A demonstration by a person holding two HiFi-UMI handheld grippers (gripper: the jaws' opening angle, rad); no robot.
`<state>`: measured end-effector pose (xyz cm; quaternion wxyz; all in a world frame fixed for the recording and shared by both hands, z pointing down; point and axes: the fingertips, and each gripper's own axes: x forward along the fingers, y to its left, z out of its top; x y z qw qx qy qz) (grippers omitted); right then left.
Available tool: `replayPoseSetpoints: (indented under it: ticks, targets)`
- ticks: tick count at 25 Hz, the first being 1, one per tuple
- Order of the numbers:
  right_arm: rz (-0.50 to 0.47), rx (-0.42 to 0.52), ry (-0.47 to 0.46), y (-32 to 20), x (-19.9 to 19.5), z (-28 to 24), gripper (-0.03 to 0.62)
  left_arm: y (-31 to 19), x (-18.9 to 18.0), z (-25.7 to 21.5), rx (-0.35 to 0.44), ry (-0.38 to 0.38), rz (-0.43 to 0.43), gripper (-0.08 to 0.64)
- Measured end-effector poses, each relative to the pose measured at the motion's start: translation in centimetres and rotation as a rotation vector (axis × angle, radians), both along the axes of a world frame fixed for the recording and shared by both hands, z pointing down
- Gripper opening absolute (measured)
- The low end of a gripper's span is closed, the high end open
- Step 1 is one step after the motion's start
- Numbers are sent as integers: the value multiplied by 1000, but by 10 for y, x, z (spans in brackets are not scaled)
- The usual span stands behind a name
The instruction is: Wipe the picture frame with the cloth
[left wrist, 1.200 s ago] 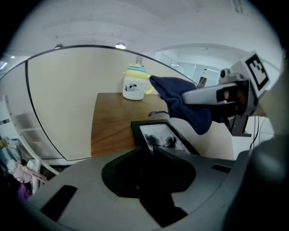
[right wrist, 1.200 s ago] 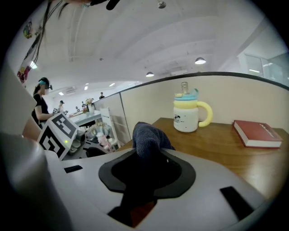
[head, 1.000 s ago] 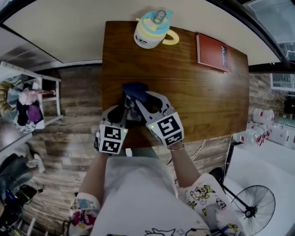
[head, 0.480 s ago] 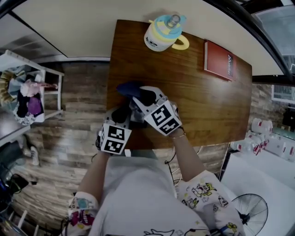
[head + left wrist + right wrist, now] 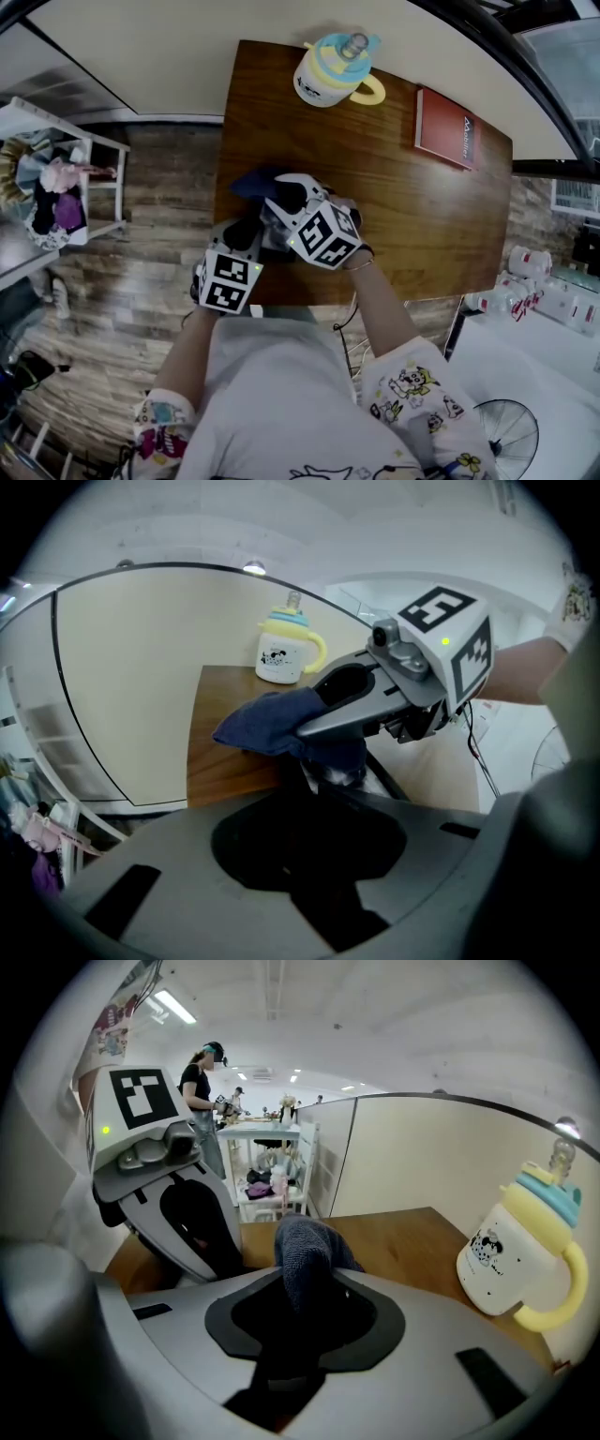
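right gripper (image 5: 300,1312) jaws clamped on the cloth (image 5: 305,1246); left gripper (image 5: 309,813) jaws part closed, gripping the dark frame (image 5: 330,773) under it. lidded cup (image 5: 518,1251) beyond, contents unseen.

I see a dark blue cloth (image 5: 251,180) against a brown wood-grain table (image 5: 422,216), and the picture frame (image 5: 277,246) looks dark. The cup (image 5: 328,75) is white with a small black cartoon print, a pale blue lid and a yellow handle, and the book (image 5: 445,127) is red. My left gripper (image 5: 251,230) and right gripper (image 5: 281,197) are grey, with black-and-white square markers on their cubes.
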<state>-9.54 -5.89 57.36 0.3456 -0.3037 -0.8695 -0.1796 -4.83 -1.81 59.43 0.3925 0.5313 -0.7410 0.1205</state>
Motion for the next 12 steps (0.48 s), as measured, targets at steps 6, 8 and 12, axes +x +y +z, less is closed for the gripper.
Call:
replayPoseSetpoints:
  ticks: [6,8,12]
  targets:
    - [-47,56,-4,0,6,2,92,0,-1,0,0,8,-18,77]
    - [-57,75,-5,-1,9,2,92,1,-1,0,-2,5,-21,75]
    - [-58,90,6,-8,17,2,92,1,-1,0,-4,7,-32,74]
